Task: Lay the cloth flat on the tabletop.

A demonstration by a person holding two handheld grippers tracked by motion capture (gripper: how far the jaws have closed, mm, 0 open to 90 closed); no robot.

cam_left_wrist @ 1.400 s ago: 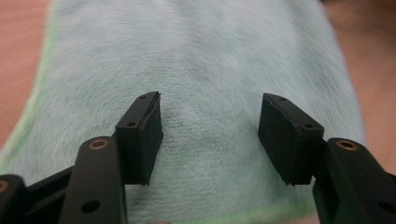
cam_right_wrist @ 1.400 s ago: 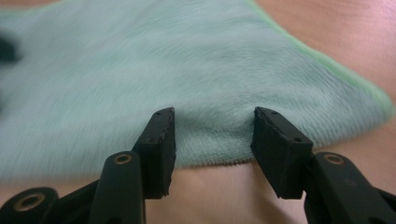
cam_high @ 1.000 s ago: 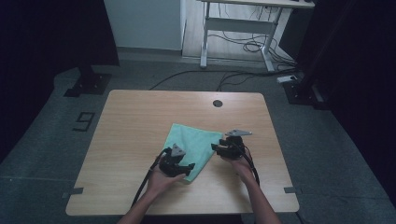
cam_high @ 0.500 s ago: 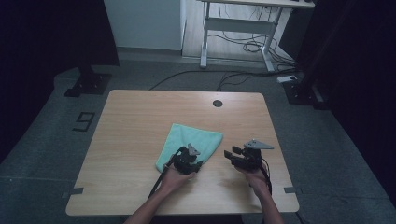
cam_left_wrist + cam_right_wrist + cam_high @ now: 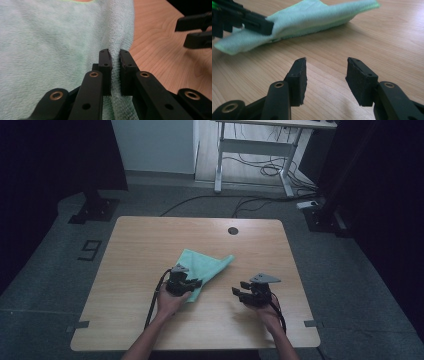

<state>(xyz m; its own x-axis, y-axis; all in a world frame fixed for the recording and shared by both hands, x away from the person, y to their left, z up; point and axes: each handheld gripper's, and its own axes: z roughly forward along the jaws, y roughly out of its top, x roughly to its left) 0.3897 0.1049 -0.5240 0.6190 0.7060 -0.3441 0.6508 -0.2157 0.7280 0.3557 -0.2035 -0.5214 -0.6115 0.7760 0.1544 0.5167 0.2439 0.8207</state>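
A mint-green terry cloth [image 5: 206, 264] lies loosely folded on the wooden table [image 5: 140, 245], near its middle. My left gripper [image 5: 193, 284] sits at the cloth's near edge. In the left gripper view, the left gripper [image 5: 114, 53] has just been closing, and its pads pinch a raised fold of the cloth [image 5: 50, 45]. My right gripper [image 5: 238, 293] rests on bare wood to the right of the cloth. In the right gripper view, the right gripper [image 5: 326, 67] stands open with nothing between its jaws. The cloth [image 5: 312, 17] and the left gripper [image 5: 244, 20] lie beyond it.
A round hole [image 5: 233, 230] sits near the table's far edge. Behind the table stand a white desk frame [image 5: 252, 147] with cables on the floor and a black stand base [image 5: 92, 210] at the left. Bare wood surrounds the cloth on all sides.
My right gripper has moved off the cloth's right corner onto bare wood. My left gripper has shifted along the cloth's near edge and closed on a fold. The cloth now lies more bunched.
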